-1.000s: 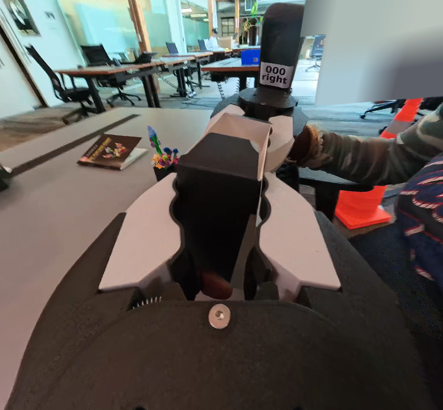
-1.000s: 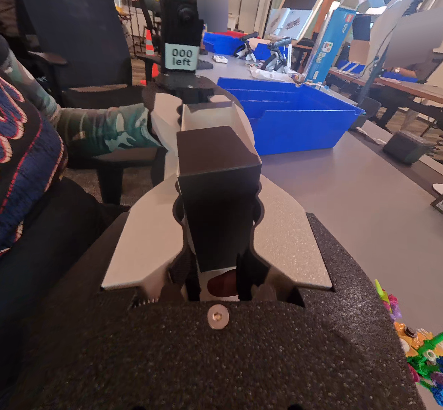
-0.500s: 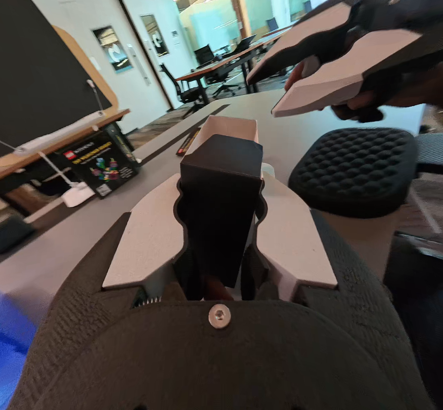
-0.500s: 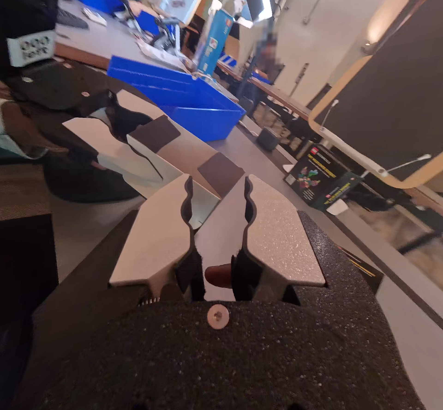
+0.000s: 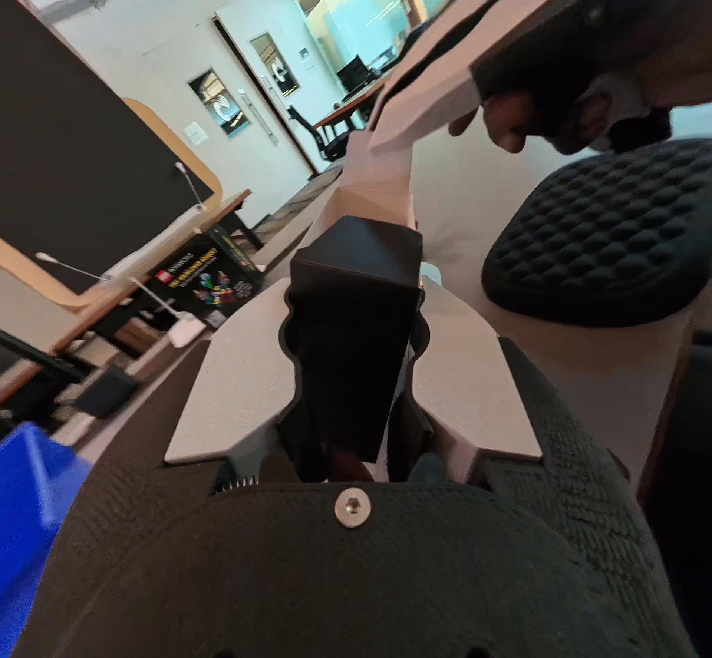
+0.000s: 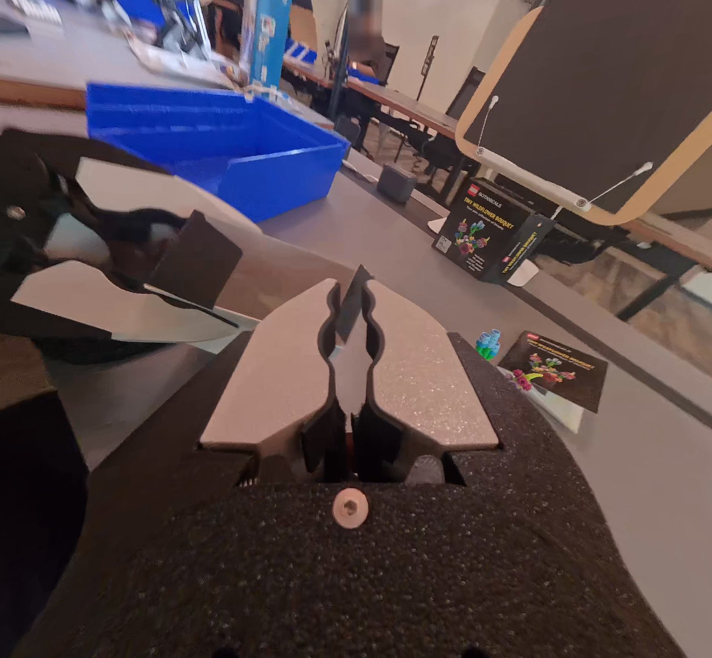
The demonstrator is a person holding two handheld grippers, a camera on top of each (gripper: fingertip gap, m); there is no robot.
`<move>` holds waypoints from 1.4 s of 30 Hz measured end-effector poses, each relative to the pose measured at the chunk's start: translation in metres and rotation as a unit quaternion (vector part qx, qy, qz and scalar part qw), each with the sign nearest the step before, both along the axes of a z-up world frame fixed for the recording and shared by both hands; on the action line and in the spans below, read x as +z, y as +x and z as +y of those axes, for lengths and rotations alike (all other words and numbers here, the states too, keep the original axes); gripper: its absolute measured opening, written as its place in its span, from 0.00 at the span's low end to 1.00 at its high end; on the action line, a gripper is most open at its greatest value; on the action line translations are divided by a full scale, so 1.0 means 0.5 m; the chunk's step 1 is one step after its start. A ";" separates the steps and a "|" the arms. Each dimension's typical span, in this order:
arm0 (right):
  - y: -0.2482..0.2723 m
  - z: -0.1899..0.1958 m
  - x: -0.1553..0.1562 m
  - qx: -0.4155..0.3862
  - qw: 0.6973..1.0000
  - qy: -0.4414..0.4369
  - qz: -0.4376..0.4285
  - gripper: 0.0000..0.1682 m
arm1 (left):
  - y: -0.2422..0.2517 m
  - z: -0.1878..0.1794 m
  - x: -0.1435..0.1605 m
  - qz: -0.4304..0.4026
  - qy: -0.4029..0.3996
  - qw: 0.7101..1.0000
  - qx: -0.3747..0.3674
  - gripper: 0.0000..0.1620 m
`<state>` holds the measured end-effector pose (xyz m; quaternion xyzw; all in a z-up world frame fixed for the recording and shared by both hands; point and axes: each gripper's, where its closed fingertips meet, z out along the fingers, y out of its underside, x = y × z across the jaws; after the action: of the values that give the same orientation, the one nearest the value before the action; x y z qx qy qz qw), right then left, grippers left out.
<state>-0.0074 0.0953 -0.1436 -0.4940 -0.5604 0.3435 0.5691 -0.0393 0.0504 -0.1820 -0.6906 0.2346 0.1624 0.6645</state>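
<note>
Between the pale fingers of my left gripper [image 5: 352, 293], in the left wrist view, sits a small black cardboard carton [image 5: 354, 254], clamped on both sides, its long axis running straight out along the fingers and its open tan flap raised at the far end. My right gripper [image 5: 385, 127] comes in from the upper right, its tips at that flap, so it is the nearer one to the opening. A black dimpled armrest pad [image 5: 601, 239] lies right; a dark printed box with a flower picture [image 5: 204, 281] stands far left, and a blue plastic bin [image 5: 31, 485] shows near left. Through the right wrist view, the right gripper [image 6: 351, 285] is nearly pressed together with a thin dark sliver [image 6: 348, 312] between its tips; whether it pinches it I cannot tell. The left gripper [image 6: 215, 285] and carton are left of it, over the grey table [image 6: 385, 239]. Box and a dark booklet [image 6: 554, 366] carry brand lettering.
</note>
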 end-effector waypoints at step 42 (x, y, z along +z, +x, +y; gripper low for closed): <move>-0.049 0.010 -0.074 0.104 0.991 -0.081 -0.008 0.00 | -0.037 -0.008 -0.040 -0.309 -0.147 0.928 -0.146 0.35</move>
<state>-0.0318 0.1002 -0.1807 -0.4801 -0.5835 0.4415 0.4838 -0.0579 0.0466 -0.2022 -0.7545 0.1373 -0.1939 0.6118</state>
